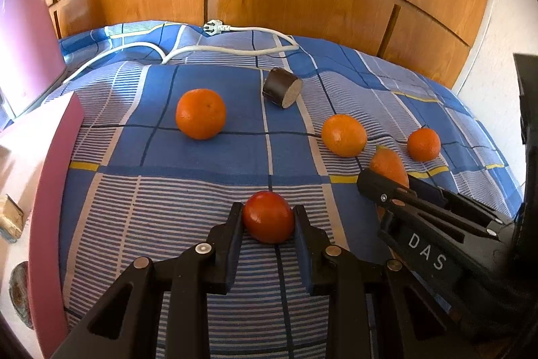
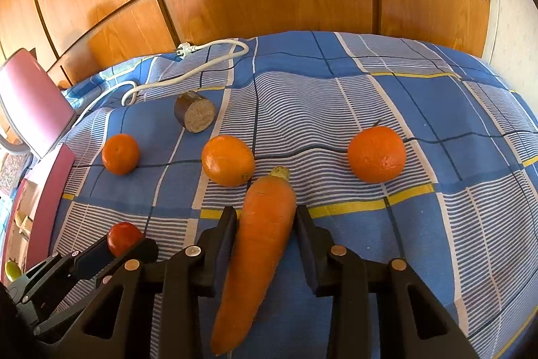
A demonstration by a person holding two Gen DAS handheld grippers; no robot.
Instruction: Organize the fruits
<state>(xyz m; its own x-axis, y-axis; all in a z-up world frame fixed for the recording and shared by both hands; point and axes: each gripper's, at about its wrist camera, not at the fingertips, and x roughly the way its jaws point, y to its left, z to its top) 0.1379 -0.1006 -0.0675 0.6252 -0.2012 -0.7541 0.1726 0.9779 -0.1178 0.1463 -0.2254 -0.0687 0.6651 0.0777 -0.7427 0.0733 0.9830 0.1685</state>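
Both grippers work over a bed covered in a blue checked sheet (image 2: 420, 96). Left gripper (image 1: 268, 215): jaws closed on the small red fruit (image 1: 268, 217), a pad touching each flank; the fruit rests on the sheet near the bed's near edge, directly ahead of the fingers. Right gripper (image 2: 265, 217): the carrot (image 2: 260, 244) lies between the jaws, long axis running along the line of the fingers, leafy end pointing toward the far edge, tip pointing back toward the camera. The pads look at or just off the carrot's flanks; the left pad appears to touch, the right shows a thin gap, so a firm grip cannot be confirmed. Because the carrot lies lengthwise between the fingers, a squeeze would take it across its thick part, which suits a lift; judged risk is the tapered end swinging down. Three oranges sit beyond toward the middle of the bed: one (image 2: 120, 153) to the left, one (image 2: 228, 160) just beyond the carrot top, one (image 2: 376, 154) to the right. The right gripper is nearer the last two. A dark cylinder (image 2: 195, 116) and a white cable (image 2: 201, 66) lie toward the far edge.
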